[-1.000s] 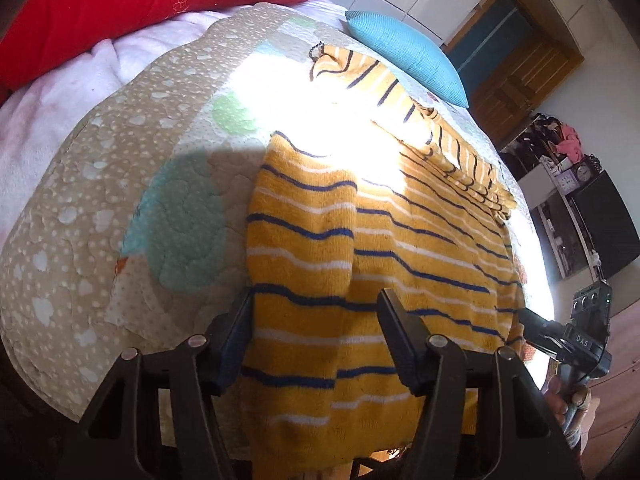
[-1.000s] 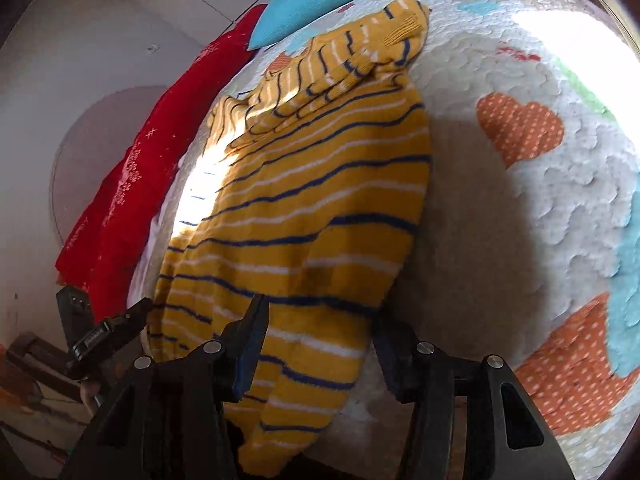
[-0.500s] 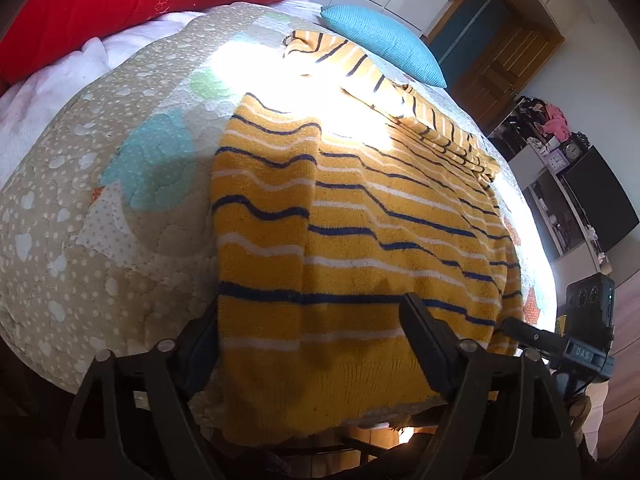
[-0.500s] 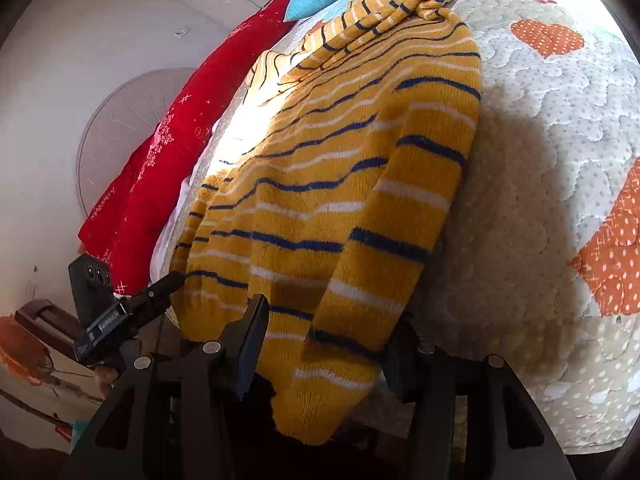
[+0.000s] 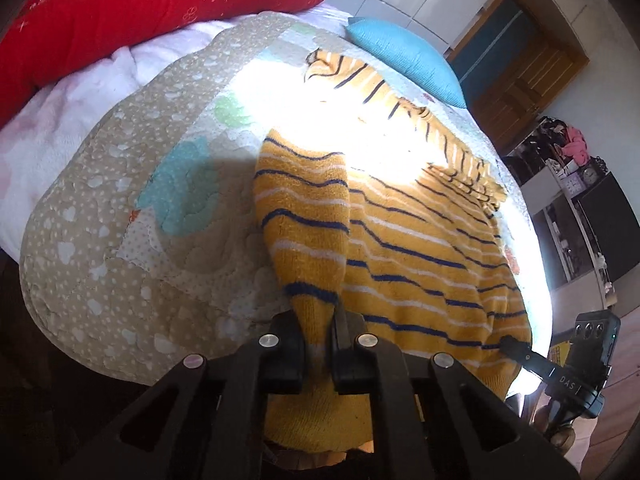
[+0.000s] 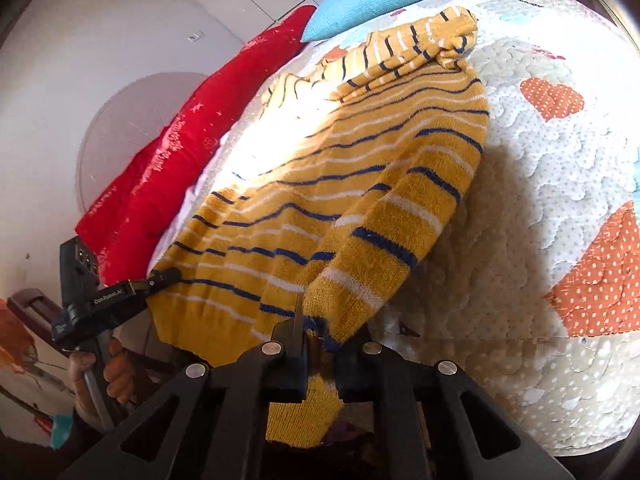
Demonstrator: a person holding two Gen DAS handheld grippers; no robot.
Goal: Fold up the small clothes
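A yellow knit sweater [image 5: 416,240] with navy and white stripes lies on the quilted bed, its hem hanging over the near edge. My left gripper [image 5: 318,332] is shut on the sweater's near left hem corner, which bunches up between the jaws. My right gripper [image 6: 316,336] is shut on the near right hem corner of the sweater [image 6: 360,184]. The right gripper also shows at the lower right of the left wrist view [image 5: 516,346]; the left gripper shows at the left of the right wrist view [image 6: 160,278]. The sleeves lie folded across the far end.
The patterned quilt [image 5: 120,220] covers the bed. A red pillow [image 5: 120,12] and a blue cushion [image 5: 404,56] lie at the far side. A wooden door [image 5: 520,76] and dark shelves [image 5: 580,208] stand to the right.
Both grippers were open astride the hem; now both have closed on the hem corners and the cloth is gathered between the jaws.
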